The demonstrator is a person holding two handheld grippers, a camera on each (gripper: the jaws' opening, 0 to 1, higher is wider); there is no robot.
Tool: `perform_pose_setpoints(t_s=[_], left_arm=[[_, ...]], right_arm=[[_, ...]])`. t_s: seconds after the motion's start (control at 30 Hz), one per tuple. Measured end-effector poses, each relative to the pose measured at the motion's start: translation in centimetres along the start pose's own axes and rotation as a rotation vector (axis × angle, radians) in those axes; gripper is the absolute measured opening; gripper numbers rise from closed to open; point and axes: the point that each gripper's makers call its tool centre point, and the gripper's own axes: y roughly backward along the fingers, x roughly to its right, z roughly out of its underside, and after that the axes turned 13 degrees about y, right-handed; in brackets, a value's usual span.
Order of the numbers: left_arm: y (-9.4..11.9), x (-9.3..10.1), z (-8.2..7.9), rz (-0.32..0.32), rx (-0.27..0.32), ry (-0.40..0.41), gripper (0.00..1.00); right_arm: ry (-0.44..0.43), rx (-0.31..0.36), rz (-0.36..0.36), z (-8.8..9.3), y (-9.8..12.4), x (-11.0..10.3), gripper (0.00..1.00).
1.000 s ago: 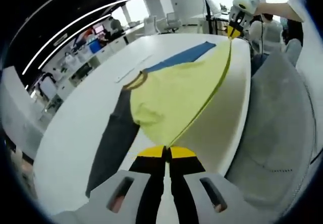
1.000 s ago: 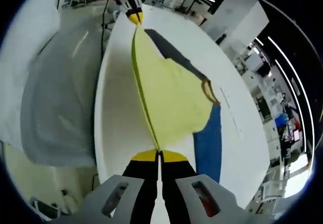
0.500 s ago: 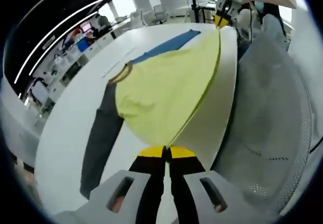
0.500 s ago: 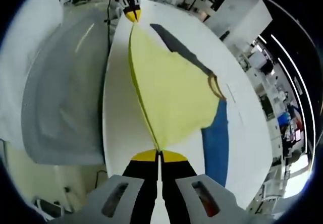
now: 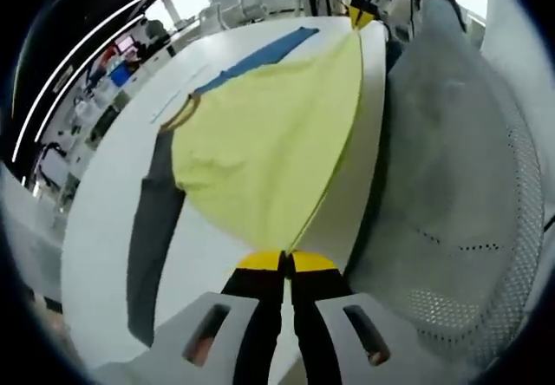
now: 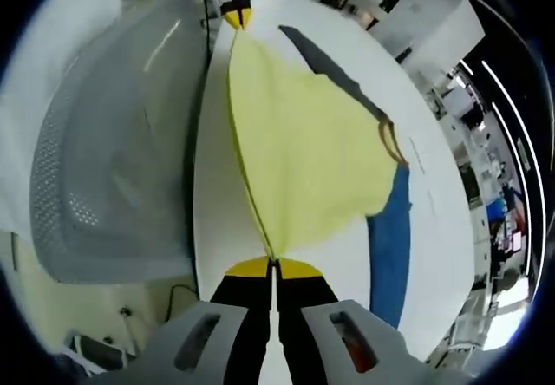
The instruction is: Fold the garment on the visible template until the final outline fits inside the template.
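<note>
Holding the shirt point(image 5: 260, 151) by its hem, you have both claws clamped on cloth: the left gripper point(image 5: 286, 262) pinches one corner of the yellow edge, and the right gripper point(image 6: 274, 268) pinches the other, jaws fully closed on the fabric in each view. The hem runs taut between them along the near edge of the table point(image 5: 104, 229), while the body, the dark sleeve point(image 5: 147, 229) and the blue sleeve point(image 5: 260, 54) lie spread on the white top farther in.

Expect it to handle as thin, light, limp knit. It probably sags wherever you give slack and drags on the table rather than sliding cleanly, so keep the hem tight and lift both corners together. The corners you hold look like the right places; a pinch nearer the middle would likely let the ends droop and crease. The collar point(image 5: 178, 112) end is free and will trail behind.

You cannot make out any template outline on the table; it may lie under the shirt or be too faint here. The far sleeve ends are squeezed by the lens, and the grey chair point(image 5: 451, 194) beside the table hides the floor side of the edge.
</note>
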Motion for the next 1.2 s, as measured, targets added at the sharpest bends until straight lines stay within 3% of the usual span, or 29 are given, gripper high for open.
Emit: perform_pose_setpoints(t_s=[0.33, 1.2], left_arm=[[-1.0, 0.8, 1.8, 0.030, -0.042, 0.005, 0.00], [-2.6, 2.8, 4.7, 0.123, -0.124, 0.053, 0.00]], right_arm=[[-0.005, -0.001, -0.040, 0.0, -1.2, -2.2, 0.01], [-0.042, -0.004, -0.130, 0.3, -3.3, -6.0, 0.01]])
